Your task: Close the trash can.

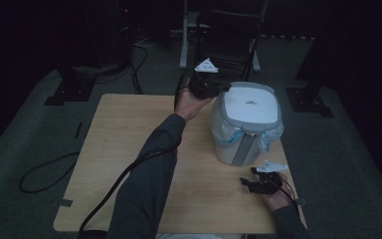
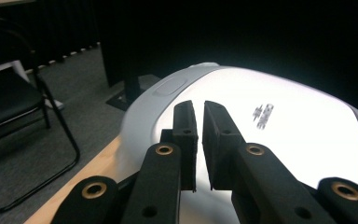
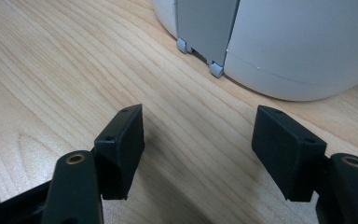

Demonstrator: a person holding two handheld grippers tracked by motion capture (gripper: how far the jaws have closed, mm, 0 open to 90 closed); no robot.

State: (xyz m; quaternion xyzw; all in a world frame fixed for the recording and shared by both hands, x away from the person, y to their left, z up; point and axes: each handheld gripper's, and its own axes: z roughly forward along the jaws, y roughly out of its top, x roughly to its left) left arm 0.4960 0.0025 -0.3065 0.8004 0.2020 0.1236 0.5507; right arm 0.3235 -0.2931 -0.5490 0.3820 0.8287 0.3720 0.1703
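White bin (image 1: 248, 124) near wooden table's (image 1: 119, 164) right edge

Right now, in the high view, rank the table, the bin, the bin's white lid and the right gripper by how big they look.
1. Wooden table
2. White bin
3. Bin's lid, the white top panel alone
4. Right gripper, clearly smallest, even though it sits nearer the camera than the bin

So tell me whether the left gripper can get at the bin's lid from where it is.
Probably yes: the left gripper hangs at the lid's far edge, jaws nearly closed, nothing between.
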